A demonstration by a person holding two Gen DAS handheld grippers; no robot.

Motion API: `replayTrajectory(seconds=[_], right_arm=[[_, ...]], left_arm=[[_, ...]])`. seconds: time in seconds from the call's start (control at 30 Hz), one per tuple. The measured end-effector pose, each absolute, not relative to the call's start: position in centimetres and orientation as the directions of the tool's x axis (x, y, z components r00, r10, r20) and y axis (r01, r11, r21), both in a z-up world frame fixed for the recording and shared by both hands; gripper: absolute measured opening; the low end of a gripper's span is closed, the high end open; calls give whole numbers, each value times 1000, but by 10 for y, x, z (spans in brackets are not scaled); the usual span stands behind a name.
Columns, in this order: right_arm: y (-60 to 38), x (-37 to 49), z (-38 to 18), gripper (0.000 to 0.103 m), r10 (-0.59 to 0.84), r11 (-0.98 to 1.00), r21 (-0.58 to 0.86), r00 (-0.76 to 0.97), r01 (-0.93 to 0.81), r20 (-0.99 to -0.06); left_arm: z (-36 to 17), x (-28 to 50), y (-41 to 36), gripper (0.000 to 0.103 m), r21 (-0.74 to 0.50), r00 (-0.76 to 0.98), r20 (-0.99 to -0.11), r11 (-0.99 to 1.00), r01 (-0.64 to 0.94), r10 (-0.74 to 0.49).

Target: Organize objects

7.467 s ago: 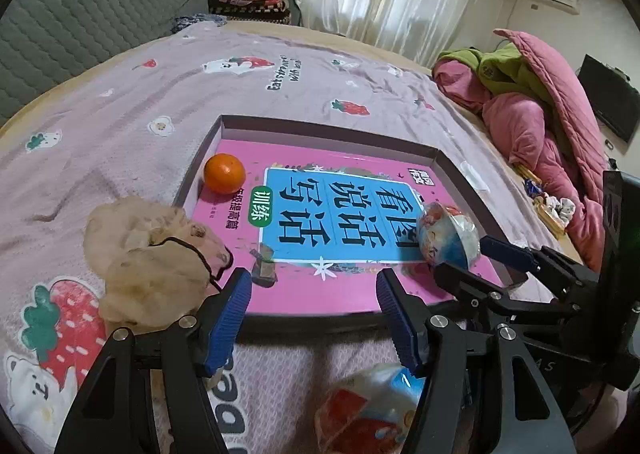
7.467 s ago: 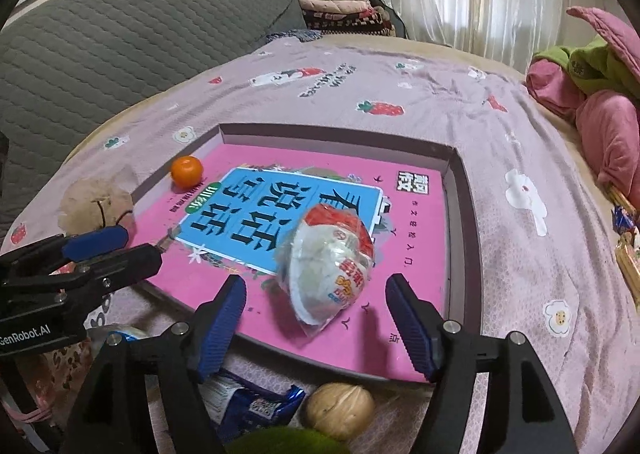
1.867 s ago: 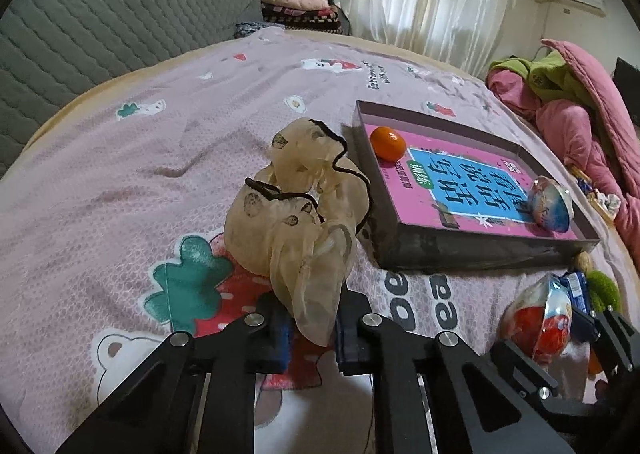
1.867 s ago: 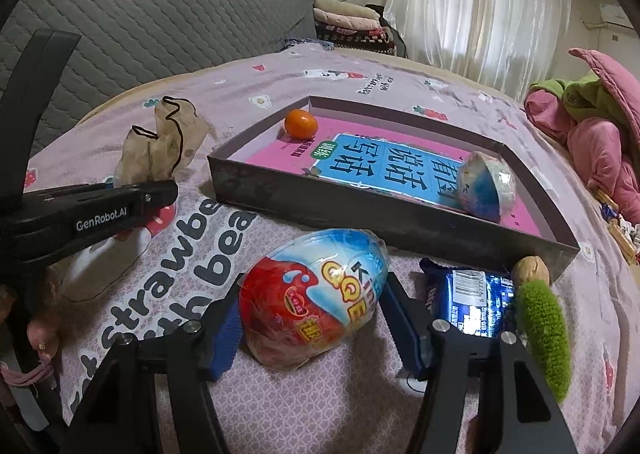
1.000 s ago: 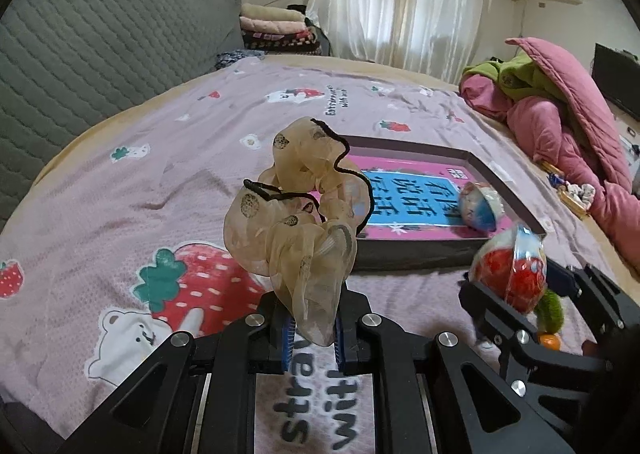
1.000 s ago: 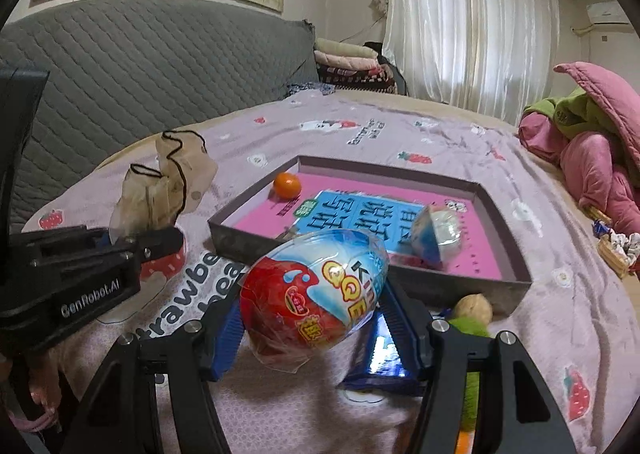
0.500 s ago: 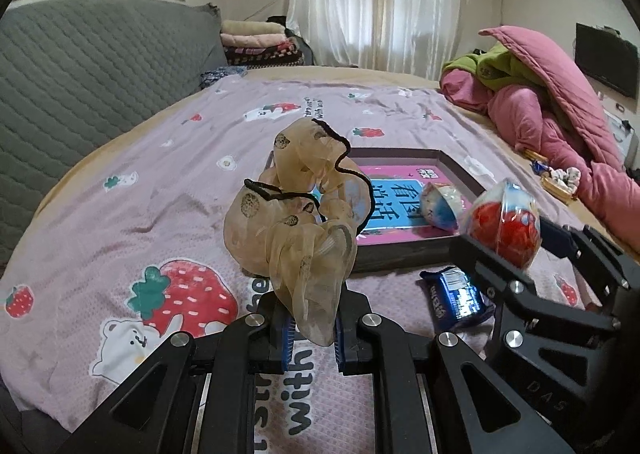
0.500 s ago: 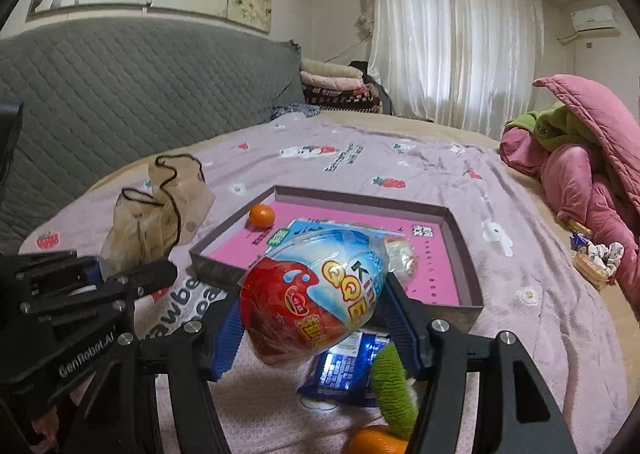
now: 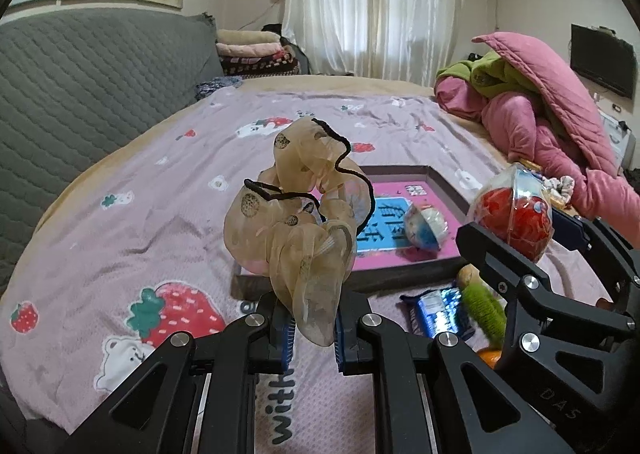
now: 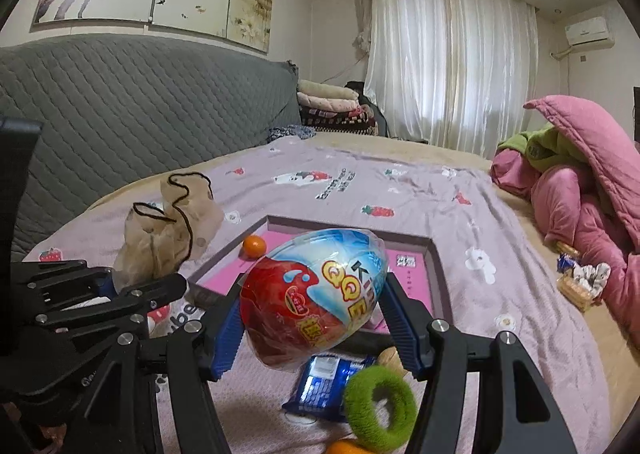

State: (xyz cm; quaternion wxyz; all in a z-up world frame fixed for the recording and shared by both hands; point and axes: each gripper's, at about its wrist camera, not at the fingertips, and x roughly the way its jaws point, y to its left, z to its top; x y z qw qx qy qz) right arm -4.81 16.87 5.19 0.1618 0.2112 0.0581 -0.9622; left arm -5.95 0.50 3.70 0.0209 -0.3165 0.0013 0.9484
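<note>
Above the bed's (image 9: pixel 120 221) near edge, my left gripper (image 9: pixel 314 328) is pinched tight on a beige chiffon scrunchie (image 9: pixel 298 221), lifted clear of the sheet. My right gripper (image 10: pixel 316 328) clamps a red-and-blue toy egg (image 10: pixel 316 294) in front of the tray (image 10: pixel 438 278), where an orange (image 10: pixel 254 246) sits in its far-left corner.

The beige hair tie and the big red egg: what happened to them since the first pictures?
The left gripper closed on the beige scrunchie and lifted it off the bedspread. The right gripper let go of a blue egg in the tray, then clamped and raised the red egg. The orange stayed put.
</note>
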Motion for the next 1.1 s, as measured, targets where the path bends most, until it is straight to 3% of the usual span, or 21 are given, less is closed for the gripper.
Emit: replayTrajectory(seconds=[1.1], right_arm=[[189,-116,73,64,-245,-946,-99,-879,309,-409]], left_arm=[[48,-136,15,15,-6,-792,-606,-996,-90,75]])
